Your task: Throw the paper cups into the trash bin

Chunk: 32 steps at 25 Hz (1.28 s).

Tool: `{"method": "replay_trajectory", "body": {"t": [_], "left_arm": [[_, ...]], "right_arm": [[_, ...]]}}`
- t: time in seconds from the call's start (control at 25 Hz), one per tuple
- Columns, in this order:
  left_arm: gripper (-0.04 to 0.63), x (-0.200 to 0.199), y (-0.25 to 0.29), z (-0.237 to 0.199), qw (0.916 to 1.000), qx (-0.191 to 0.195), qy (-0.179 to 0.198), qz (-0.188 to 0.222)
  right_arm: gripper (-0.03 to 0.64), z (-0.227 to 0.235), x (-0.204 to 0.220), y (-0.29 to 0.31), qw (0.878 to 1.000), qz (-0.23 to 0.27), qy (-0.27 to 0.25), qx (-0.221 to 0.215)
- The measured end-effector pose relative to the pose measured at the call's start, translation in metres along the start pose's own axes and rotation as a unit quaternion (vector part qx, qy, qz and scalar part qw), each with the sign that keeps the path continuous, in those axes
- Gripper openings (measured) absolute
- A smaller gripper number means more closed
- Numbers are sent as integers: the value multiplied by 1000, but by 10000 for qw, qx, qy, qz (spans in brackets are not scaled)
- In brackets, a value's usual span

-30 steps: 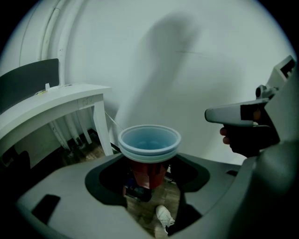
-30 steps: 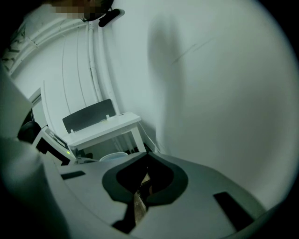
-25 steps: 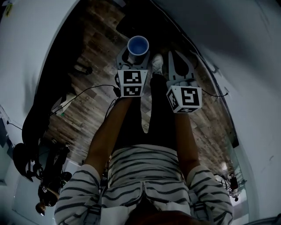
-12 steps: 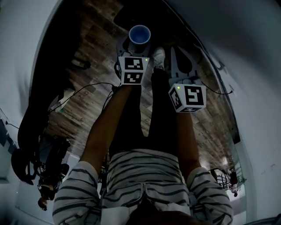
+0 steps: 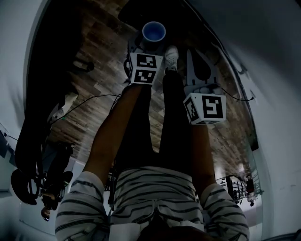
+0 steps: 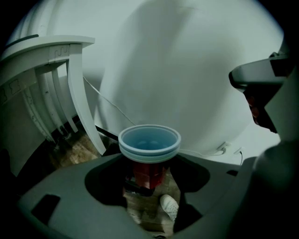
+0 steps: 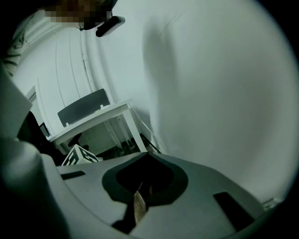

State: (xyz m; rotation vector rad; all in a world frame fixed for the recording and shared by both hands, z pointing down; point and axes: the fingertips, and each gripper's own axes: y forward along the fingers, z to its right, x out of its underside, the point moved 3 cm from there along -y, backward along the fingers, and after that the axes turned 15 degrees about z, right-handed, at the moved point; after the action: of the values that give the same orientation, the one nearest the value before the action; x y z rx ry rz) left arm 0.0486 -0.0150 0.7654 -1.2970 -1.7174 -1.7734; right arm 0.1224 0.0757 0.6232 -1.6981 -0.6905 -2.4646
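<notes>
The paper cups (image 6: 149,142) are held upright in the left tool (image 6: 148,175), whose 2 jaws are clamped on the red wall just below the rim, so the pale blue inside faces up. In the head view they sit at the far end of that tool, above the wooden floor (image 5: 94,84) and ahead of the person's white shoe (image 5: 170,56). The lip reads as stacked bands, so this looks like at least 2 cups nested as 1 stack; I cannot count them more exactly. Such cups are likely very light and thin-walled, stiff at the rolled rim but easy to crush or turn oval lower down. A gentle squeeze high on the wall, as here, seems the safest hold. A waxy skin could let them slip or tip if the tool tilts, and nested cups may part when released. The right tool (image 7: 140,205) has its 2 jaws drawn together with only a sliver of floor showing between them, and it carries nothing; in the head view it hangs just beside the person's leg. A dark rounded shape (image 5: 136,12) lies beyond the cups at the top of the head view; it may be the trash bin, but it is too dim to be sure. Counted: 2 tools, 1 stack of cups, 1 shoe in sight, and no other cups visible.
</notes>
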Motion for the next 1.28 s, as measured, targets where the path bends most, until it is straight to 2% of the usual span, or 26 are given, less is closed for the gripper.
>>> {"method": "replay_trajectory", "body": {"t": [0.4,0.56,0.76,1.28], "left_arm": [[305,28,34,-10,9977,225,575,-276],[305,39,49,-10,9928,432,1050,-382],[305,50,65,-9,9869,626,1387,-537],[305,87,96,-18,9813,814,1460,-950]], "right_arm": [[11,-2,23,10,10000,-66,10,-17],[11,-1,33,14,9999,-122,68,-50],[11,2,38,19,9999,-118,59,-14],[11,11,55,27,9996,-210,146,120]]}}
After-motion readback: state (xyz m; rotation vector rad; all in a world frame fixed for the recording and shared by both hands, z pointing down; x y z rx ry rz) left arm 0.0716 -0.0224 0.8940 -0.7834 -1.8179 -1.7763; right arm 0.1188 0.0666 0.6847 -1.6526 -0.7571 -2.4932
